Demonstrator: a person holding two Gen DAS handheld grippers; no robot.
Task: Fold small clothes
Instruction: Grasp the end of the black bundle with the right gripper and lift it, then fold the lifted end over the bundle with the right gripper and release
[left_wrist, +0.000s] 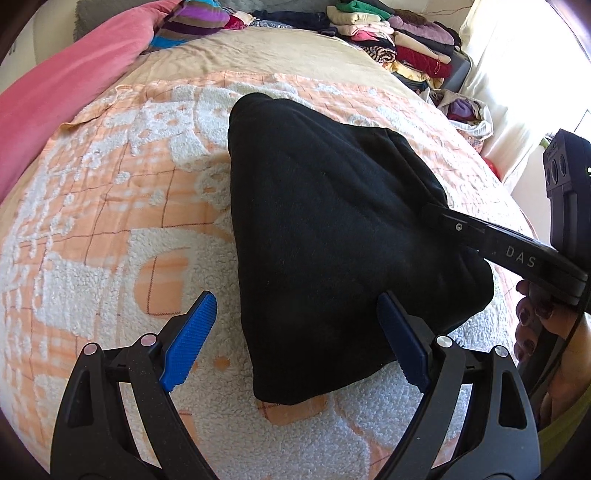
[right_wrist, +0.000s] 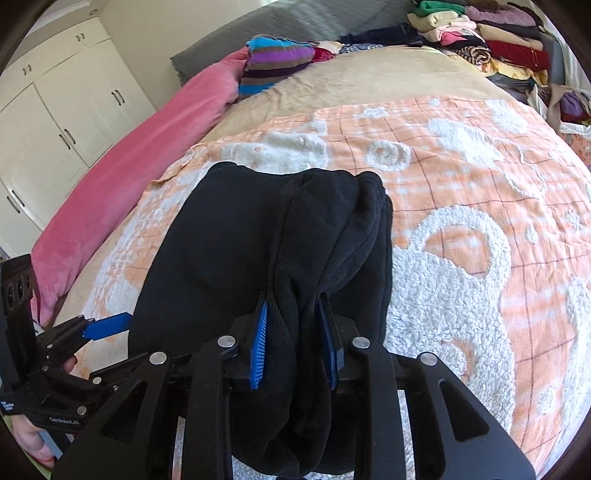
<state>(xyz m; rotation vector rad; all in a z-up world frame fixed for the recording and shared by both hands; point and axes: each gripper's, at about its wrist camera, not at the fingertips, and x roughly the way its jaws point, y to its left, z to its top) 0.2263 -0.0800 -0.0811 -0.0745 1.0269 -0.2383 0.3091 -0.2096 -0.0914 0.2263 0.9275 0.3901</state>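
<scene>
Orange-white bedspread under black garment; left gripper wide, straddling its 6 o'clock edge; right gripper clamps bunched hem, visible only rightward view; bare bedspread toward 3 o'clock.

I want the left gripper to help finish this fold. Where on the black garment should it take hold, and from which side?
Probably the near corner of the black garment, where its edge lies flat on the orange and white blanket. The left gripper is open and already straddles that end, so come straight forward and low. The right gripper is clamped on the bunched end.
</scene>
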